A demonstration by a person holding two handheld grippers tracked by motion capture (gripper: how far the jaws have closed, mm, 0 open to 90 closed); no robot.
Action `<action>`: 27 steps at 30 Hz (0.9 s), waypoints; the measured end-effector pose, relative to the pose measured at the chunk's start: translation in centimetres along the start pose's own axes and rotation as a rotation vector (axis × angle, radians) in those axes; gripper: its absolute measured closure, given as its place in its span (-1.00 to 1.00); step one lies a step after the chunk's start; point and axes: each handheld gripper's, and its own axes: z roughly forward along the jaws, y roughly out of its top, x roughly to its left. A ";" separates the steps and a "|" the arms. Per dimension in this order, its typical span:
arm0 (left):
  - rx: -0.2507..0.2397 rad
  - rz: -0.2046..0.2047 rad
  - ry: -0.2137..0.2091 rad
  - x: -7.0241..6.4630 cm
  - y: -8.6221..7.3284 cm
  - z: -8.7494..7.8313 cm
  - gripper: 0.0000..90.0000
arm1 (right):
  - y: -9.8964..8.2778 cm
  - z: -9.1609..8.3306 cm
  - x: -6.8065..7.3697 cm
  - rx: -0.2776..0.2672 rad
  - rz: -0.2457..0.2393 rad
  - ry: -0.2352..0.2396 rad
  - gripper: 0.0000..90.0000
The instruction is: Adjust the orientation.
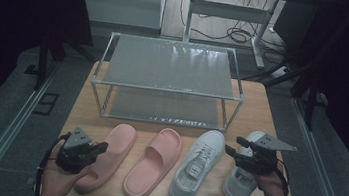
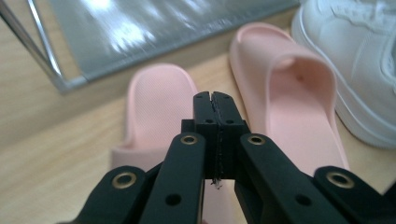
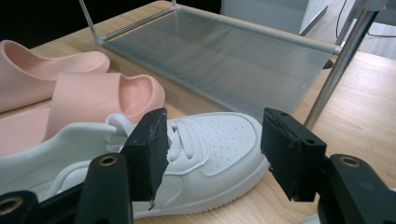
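High view shows four shoes lined up along the lower part of the frame on the wooden worktop [image 1: 263, 96]: a pink slipper at lower left [image 1: 106, 162], a second pink slipper [image 1: 154, 163] just right of it, a white sneaker [image 1: 198, 165] right of centre, and a second white sneaker [image 1: 242, 182] at lower right, partly under the right hand. Behind them, in the middle of the frame, stands a two-shelf rack [image 1: 168, 67] with both shelves bare. Judging from this, the work looks like moving the shoes onto the rack, and none has been moved yet; all four are left.

The left tongs [image 1: 101, 148] hover over the lower-left slipper, closed tight on nothing; the left gripper view shows the two black tips pressed together above that slipper. The right tongs [image 1: 230, 151] hang between the two sneakers, spread wide and holding nothing; in the right gripper view the toe of the nearer sneaker lies between and beyond the pads.

Room is fair. A strip of bare wood separates the shoes from the rack's front rail. The rack's posts and the low gap under the top shelf are the things to clear, and the shoes' heels sit near the worktop's bottom edge.
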 end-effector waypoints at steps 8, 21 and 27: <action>0.070 -0.002 -0.049 -1.7 -2.4 1.4 1.00 | 0.1 0.0 0.0 -0.004 -0.004 0.003 -0.07; 0.137 -0.032 -0.030 -2.9 -5.8 2.6 1.00 | 0.1 -0.2 0.1 -0.008 -0.006 0.003 -0.07; 0.149 -0.039 -0.008 -2.5 -6.0 2.9 1.00 | 0.1 -0.1 0.2 -0.005 -0.005 0.005 -0.07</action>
